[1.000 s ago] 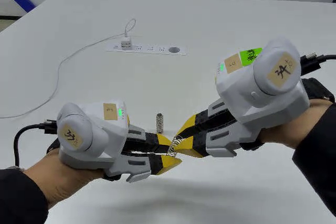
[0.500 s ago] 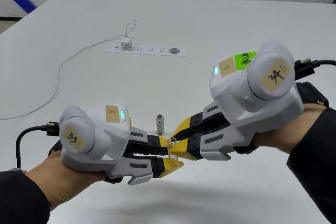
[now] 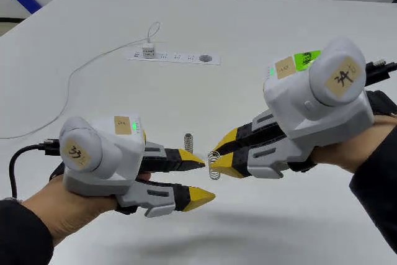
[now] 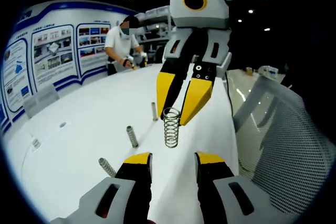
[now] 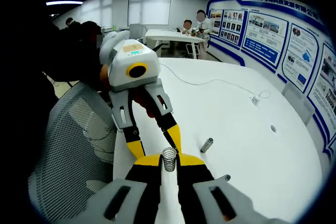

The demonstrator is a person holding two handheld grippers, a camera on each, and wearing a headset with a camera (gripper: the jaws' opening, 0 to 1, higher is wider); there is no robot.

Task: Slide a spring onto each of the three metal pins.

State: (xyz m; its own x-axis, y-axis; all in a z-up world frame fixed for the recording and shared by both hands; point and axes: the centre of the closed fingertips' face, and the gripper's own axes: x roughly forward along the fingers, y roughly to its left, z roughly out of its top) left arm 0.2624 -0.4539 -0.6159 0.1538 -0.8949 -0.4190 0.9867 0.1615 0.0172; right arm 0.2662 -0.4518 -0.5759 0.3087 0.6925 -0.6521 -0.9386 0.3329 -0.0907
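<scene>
The right claw (image 3: pixel 218 158) is closed narrow on a loose spring (image 3: pixel 214 166). It grips the top coils, so the spring hangs upright, clear of the tabletop (image 3: pixel 260 29). The left claw (image 3: pixel 202 178) stands wide and empty, with its tips just left of the spring and apart from it. Three pins stand in a row on the tabletop. The far pin (image 4: pixel 154 111) looks bare. The near pin (image 4: pixel 106 166) carries a coil. The middle pin (image 4: pixel 131 136) cannot be judged.

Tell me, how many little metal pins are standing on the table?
3, in the left gripper view: a far pin, a middle pin, and a near pin wrapped in coils. None seems hidden.
</scene>
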